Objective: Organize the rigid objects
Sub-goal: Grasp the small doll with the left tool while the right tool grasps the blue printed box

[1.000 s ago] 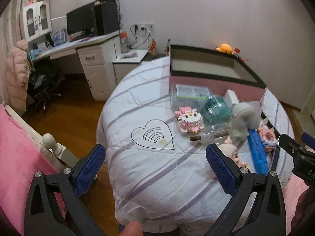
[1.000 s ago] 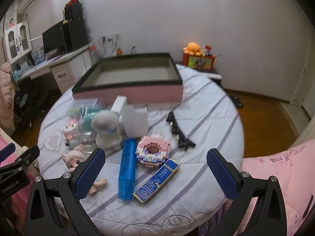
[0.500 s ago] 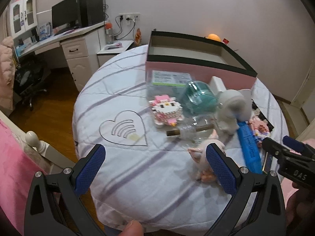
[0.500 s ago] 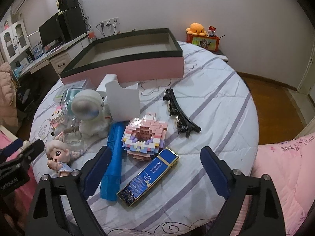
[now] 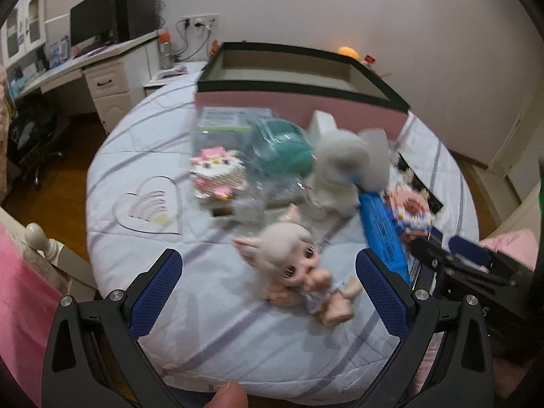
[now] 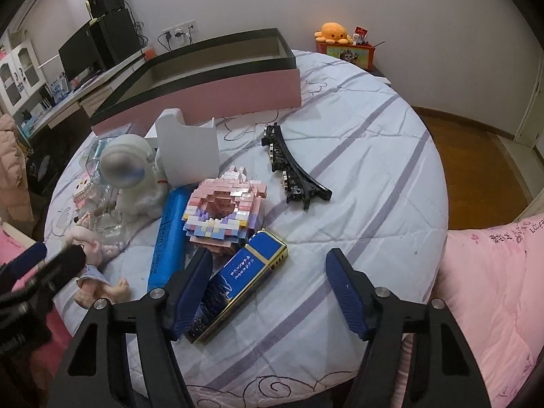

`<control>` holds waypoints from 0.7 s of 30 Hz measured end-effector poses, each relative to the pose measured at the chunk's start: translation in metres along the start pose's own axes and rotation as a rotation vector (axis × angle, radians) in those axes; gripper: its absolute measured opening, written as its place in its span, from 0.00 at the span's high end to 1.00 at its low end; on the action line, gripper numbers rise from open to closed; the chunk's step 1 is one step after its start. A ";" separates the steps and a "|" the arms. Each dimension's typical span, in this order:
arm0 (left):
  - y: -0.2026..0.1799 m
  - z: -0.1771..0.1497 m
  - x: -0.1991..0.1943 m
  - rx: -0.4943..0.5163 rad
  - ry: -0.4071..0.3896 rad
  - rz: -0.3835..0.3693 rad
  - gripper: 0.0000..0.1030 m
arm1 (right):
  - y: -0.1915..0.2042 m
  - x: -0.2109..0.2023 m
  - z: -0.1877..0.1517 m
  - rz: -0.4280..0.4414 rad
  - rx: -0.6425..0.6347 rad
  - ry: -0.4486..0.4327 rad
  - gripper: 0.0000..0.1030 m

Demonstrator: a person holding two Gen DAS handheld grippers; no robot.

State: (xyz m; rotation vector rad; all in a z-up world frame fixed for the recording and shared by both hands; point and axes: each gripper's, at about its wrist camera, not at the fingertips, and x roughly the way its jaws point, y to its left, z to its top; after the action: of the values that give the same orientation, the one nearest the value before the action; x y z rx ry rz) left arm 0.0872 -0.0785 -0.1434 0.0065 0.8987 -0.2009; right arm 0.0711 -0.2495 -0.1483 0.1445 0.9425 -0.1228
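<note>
Both grippers lower than before: left fingers (image 5: 156, 292) wide around doll (image 5: 299, 272), right fingers (image 6: 190, 285) closing.

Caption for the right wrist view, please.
Right gripper closing above a blue and gold box on the quilted round table, nothing gripped.

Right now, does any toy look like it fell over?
Yes. The little pale-haired doll lies flat on the quilt near the bed's edge, while the white astronaut figure beside it stands upright.

bed (image 6: 374, 156) (striped quilt) | doll (image 5: 299, 265) | pink box (image 6: 217, 91) | hair clip (image 6: 292, 166)
</note>
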 end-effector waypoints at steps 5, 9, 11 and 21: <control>0.005 -0.009 0.020 -0.042 0.052 0.020 0.00 | 0.005 -0.002 -0.003 0.010 -0.038 -0.006 0.44; 0.012 -0.007 0.017 -0.046 0.036 -0.010 0.05 | 0.005 -0.002 -0.004 0.021 -0.043 -0.002 0.51; 0.016 -0.006 0.015 -0.050 0.022 -0.024 0.15 | 0.008 -0.002 -0.005 0.023 -0.046 0.003 0.58; 0.026 -0.003 0.012 -0.045 0.014 -0.060 0.48 | 0.017 -0.003 -0.011 0.010 -0.049 0.004 0.68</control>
State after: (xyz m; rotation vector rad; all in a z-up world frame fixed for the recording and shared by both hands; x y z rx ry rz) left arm 0.0970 -0.0547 -0.1564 -0.0612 0.9180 -0.2371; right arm 0.0638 -0.2305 -0.1512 0.1037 0.9484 -0.0901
